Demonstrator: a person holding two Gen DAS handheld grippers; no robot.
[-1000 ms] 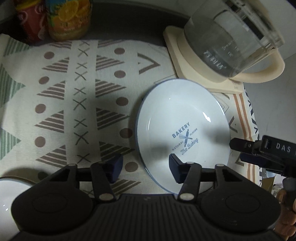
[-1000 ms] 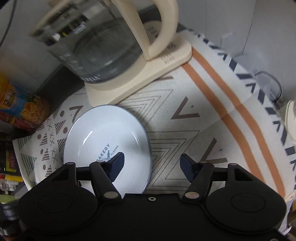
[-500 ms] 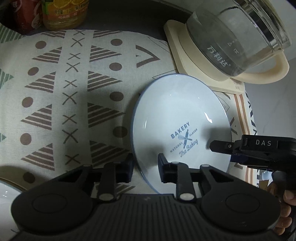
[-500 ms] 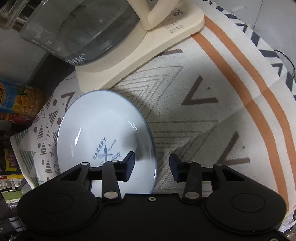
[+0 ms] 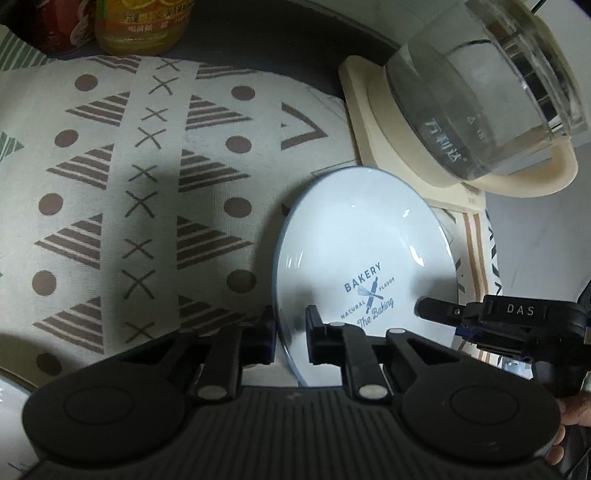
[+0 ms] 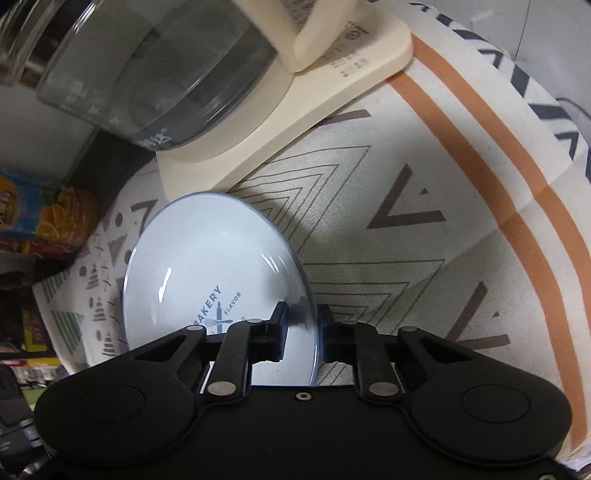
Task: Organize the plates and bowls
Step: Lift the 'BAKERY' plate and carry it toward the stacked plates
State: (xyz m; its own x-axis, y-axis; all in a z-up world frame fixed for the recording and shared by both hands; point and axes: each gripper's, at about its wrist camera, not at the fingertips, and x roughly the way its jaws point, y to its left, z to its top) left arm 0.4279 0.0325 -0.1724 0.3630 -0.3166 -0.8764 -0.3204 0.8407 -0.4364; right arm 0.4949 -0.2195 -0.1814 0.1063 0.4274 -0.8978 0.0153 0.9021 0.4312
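A white plate with a blue rim and a "BAKERY" print [image 5: 354, 258] lies on the patterned cloth, also in the right wrist view [image 6: 207, 266]. My left gripper [image 5: 290, 334] is shut on the plate's near left rim, one finger on each side. My right gripper [image 6: 301, 332] is shut on the plate's right rim; it shows at the right of the left wrist view [image 5: 436, 310]. Part of another white dish [image 5: 9, 417] shows at the lower left edge.
A glass kettle [image 5: 480, 96] on a cream base [image 6: 280, 110] stands just behind the plate. An orange-label jar [image 5: 144, 26] and a red can [image 5: 55, 26] stand at the back left. The patterned cloth [image 5: 129, 203] covers the table.
Both grippers have closed from open onto opposite rims of the plate. Both cameras have moved in closer to the plate.
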